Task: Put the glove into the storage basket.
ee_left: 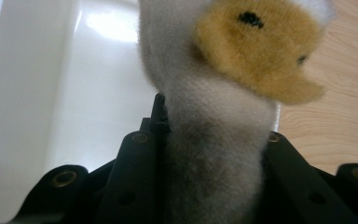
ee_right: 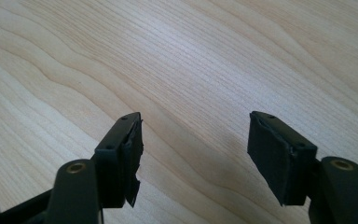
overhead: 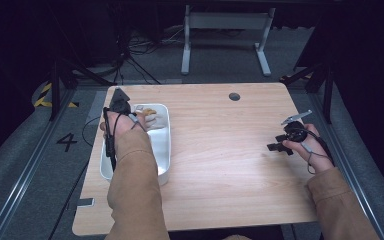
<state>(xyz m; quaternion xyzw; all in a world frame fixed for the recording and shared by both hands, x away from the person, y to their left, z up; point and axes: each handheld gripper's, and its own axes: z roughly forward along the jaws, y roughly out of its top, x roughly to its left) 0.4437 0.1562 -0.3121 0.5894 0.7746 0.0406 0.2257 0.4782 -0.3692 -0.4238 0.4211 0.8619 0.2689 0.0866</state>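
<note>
Plush toy of fuzzy grey-white fabric with a rounded mustard-yellow face patch (ee_left: 256, 51) is clamped between the black jaws of the left gripper (ee_left: 209, 140), above the far end of a glossy white rectangular plastic tray (overhead: 162, 145) with rounded corners. That tray sits on the left part of the pale wood-grain table (overhead: 230, 150). Right gripper (ee_right: 196, 154) is released, its padded jaws spread apart over bare tabletop, well apart from the tray.
</note>
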